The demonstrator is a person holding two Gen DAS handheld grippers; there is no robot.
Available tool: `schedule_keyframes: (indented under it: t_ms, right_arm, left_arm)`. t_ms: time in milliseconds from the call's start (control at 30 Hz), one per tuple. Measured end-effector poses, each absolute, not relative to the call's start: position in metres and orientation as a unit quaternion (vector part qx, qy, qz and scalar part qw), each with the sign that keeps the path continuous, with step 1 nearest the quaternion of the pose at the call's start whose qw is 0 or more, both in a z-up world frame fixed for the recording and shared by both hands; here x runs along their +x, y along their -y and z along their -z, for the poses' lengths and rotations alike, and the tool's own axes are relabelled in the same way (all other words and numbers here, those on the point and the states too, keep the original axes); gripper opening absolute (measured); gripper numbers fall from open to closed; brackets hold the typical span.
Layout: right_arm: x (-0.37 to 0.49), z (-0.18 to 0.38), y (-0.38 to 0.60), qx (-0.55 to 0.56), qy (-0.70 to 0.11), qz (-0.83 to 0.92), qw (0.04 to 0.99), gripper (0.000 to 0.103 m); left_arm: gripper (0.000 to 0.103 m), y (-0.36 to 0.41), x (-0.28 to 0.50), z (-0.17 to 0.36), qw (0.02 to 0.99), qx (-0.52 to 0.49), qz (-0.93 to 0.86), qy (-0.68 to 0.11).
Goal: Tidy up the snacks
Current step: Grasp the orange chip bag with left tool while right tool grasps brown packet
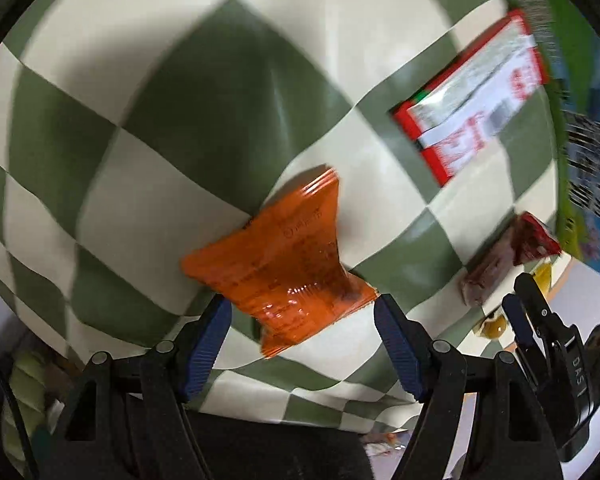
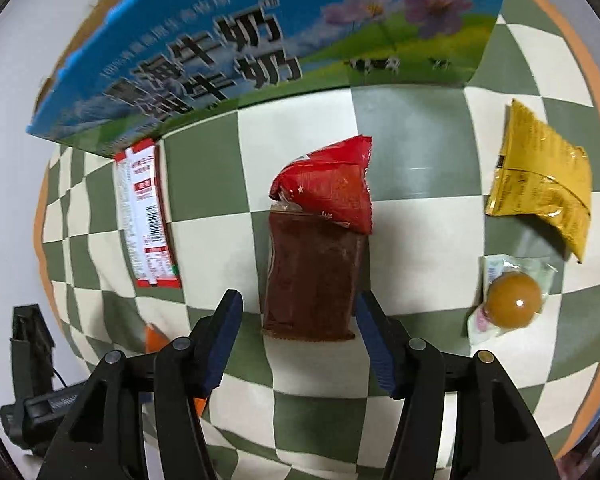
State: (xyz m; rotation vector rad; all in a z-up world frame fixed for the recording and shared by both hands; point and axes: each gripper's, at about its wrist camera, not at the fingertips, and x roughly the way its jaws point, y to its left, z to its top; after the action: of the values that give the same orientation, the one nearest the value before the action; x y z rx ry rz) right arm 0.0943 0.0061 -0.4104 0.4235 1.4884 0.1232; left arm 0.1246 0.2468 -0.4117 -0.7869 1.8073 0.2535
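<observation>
— What's in front of the right gripper (image 2: pixel 298 308)?

— A red and brown snack pack (image 2: pixel 318 248), flat on the checked counter (image 2: pixel 416 236). The fingers (image 2: pixel 224 336) are spread wide, either side of its near end, not touching.

— And around it?

— A red-edged white packet (image 2: pixel 146 216) on the left by the blue milk carton (image 2: pixel 236 44). To the right, a yellow pouch (image 2: pixel 544 180) and a wrapped golden ball (image 2: pixel 514 300).

Bright, even light with soft shadows; heavy fisheye bending at the edges, motion blur smearing the left wrist view
</observation>
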Motion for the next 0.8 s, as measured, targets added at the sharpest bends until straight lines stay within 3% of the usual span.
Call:
schedule_keyframes:
  t_ms: [167, 267, 333, 467, 667, 800]
  right_arm:
    - [0.100, 0.434, -0.018, 0.192, -0.691, -0.047, 0.695, 0.062]
    - [0.102, 0.440, -0.021, 0.184, -0.687, -0.040, 0.701, 0.064]
    - [0.100, 0.445, -0.024, 0.175, -0.690, -0.044, 0.701, 0.056]
    - [0.085, 0.448, -0.023, 0.144, -0.695, -0.057, 0.702, 0.055]
    - [0.043, 0.458, -0.011, 0.124, -0.716, -0.071, 0.683, 0.055]
    - [0.034, 0.468, 0.003, 0.185, -0.725, -0.062, 0.660, 0.069]
  left_arm:
    - [0.052, -0.229, 0.142, 0.415, 0.597, -0.266, -0.112, -0.749]
    - [0.051, -0.207, 0.160, 0.403, 0.651, -0.175, -0.097, -0.732]
    - [0.051, -0.191, 0.170, 0.398, 0.676, -0.124, -0.073, -0.723]
    - [0.051, -0.162, 0.181, 0.395, 0.692, -0.050, -0.035, -0.720]
    - [0.053, -0.152, 0.181, 0.415, 0.665, -0.080, -0.025, -0.742]
    - [0.055, -0.151, 0.177, 0.417, 0.663, -0.075, -0.030, -0.744]
